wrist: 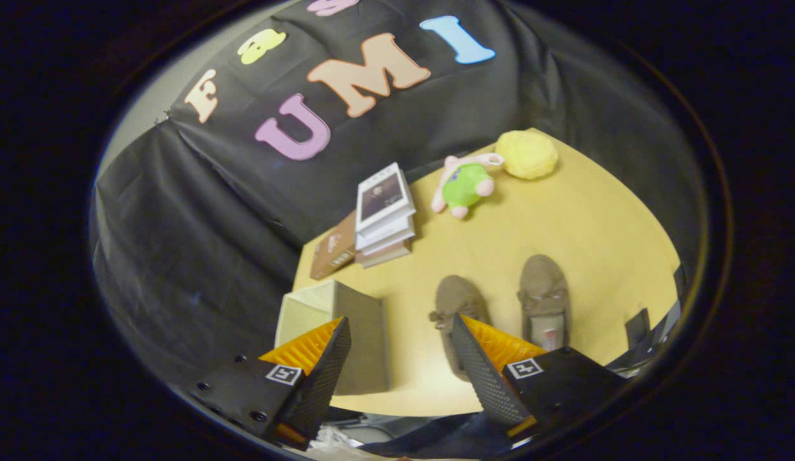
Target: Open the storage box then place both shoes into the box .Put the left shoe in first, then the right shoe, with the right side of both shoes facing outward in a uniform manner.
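Gripper (400, 349) held above the table (583, 218), fingers spread, nothing gripped. Beige storage box (346, 320), apparently closed, seen near left. Two brown shoes (544, 298) lie side by side, right of it, toes far.

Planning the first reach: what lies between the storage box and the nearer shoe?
Bare tabletop, seen in the gripper view, separates storage box and nearer shoe; the open gripper hovers above it.

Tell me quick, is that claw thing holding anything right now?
Hand-held gripper: open, holding nothing, fingers spread above the table.
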### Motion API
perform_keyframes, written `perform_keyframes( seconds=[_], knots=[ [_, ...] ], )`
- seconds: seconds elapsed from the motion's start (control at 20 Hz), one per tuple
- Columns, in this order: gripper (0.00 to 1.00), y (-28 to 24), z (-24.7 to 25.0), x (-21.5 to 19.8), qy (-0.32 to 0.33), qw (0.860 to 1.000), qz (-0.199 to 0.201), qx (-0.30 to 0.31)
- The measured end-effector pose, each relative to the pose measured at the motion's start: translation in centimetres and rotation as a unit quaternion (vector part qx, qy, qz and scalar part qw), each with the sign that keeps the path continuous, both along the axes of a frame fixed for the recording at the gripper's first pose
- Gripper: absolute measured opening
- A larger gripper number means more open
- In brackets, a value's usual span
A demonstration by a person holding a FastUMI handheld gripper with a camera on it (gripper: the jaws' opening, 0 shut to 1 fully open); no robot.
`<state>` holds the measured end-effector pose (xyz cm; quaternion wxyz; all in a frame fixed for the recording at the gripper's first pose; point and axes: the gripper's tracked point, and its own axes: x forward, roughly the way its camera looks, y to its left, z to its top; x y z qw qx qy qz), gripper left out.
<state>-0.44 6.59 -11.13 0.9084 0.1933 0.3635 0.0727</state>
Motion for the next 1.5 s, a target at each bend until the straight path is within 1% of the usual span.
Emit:
perform_keyframes(
  seconds=[0.1, 0.25, 0.35, 0.45, 0.6, 0.85, 0.9, 1.0, 1.1, 1.15, 1.2, 1.3, 1.5],
  knots=[
    [1.0, -1.3, -4.1, -0.5, 0.048, 0.998, 0.006, -0.031],
    [1.0, -2.0, -9.3, -0.1, 0.1, 0.992, 0.029, -0.072],
    [1.0, -2.9, -12.7, 0.7, 0.128, 0.984, 0.044, -0.112],
    [1.0, -4.1, -14.9, 1.1, 0.152, 0.976, 0.058, -0.142],
    [0.99, -3.4, -17.0, 2.1, 0.181, 0.971, 0.076, -0.14],
    [0.49, -3.2, -19.0, 2.3, 0.215, 0.961, 0.093, -0.149],
    [0.39, -2.8, -19.2, 2.3, 0.224, 0.96, 0.092, -0.139],
    [0.19, -3.2, -19.2, 2.3, 0.23, 0.96, 0.079, -0.14],
    [0.13, -3.4, -19.2, 2.3, 0.23, 0.961, 0.076, -0.135],
    [0.1, -3.3, -19.5, 2.8, 0.229, 0.963, 0.066, -0.129],
    [0.04, -3.5, -19.0, 2.3, 0.229, 0.964, 0.06, -0.118],
    [0.03, -3.2, -18.9, 2.1, 0.227, 0.969, 0.047, -0.086],
    [0.03, -2.2, -18.0, 1.3, 0.229, 0.972, 0.051, -0.034]
  ],
)
